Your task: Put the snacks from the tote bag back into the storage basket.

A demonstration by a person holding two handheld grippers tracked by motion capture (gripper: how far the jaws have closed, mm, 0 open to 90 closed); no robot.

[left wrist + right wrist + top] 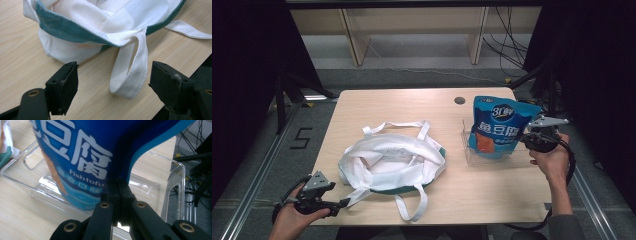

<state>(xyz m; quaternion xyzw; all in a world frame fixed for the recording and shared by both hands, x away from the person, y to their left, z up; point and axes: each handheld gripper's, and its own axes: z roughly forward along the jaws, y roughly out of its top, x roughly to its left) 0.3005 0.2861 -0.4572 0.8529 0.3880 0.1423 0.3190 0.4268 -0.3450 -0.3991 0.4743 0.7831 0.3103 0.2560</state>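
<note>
My left claw (113, 82) stands open around the white tote bag's (389, 160) strap loop (130, 75), untouched. Farther off, my right claw (117, 192) pinches the blue snack pouch's (502, 125) edge, standing in the clear tray (469, 150); pouch bottom hidden.

lab: floor cables (507, 52), black curtains (242, 60)

Bright tabletop, dark surround, soft close-up blur

blue snack bag (82, 157): "Fishtofu", "豆腐", "3D" | floor (301, 138): numeral "5"
</note>
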